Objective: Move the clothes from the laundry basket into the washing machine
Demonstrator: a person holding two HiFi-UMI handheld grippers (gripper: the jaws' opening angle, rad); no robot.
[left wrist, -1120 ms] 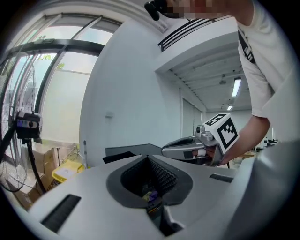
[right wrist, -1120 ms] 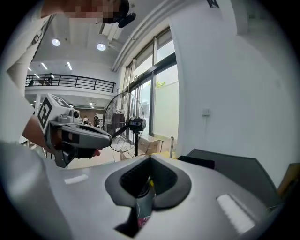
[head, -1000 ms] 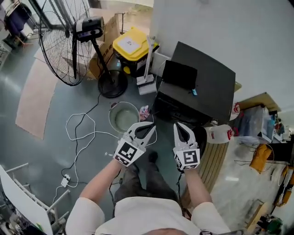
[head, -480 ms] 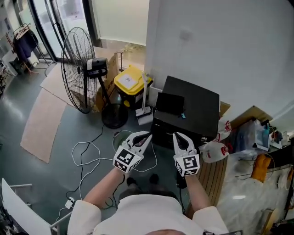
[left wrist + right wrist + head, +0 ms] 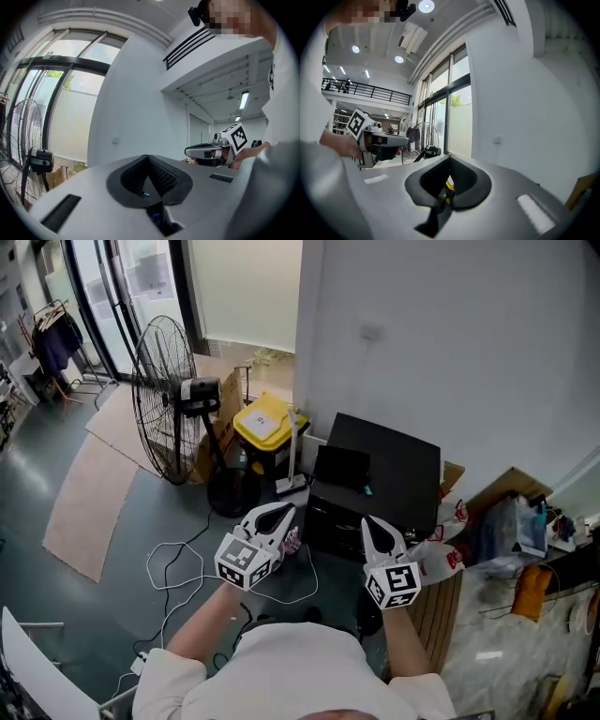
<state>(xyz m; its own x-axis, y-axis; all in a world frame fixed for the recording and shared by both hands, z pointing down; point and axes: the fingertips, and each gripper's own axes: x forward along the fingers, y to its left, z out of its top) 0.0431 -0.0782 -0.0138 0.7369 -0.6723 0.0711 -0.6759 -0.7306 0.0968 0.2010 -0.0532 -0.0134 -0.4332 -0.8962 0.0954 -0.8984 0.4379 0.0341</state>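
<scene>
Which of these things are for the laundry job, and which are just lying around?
For the job: left gripper, right gripper, both shut and empty. No basket, clothes or washer that I can make out.
Just lying about: standing fan, yellow-lidded bin, beige floor mat, black box, white jug.

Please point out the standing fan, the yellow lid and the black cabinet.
standing fan [image 5: 200, 390], head view, on its motor housing.
yellow lid [image 5: 263, 420], head view, on the lid's top.
black cabinet [image 5: 394, 465], head view, on its flat top.
</scene>
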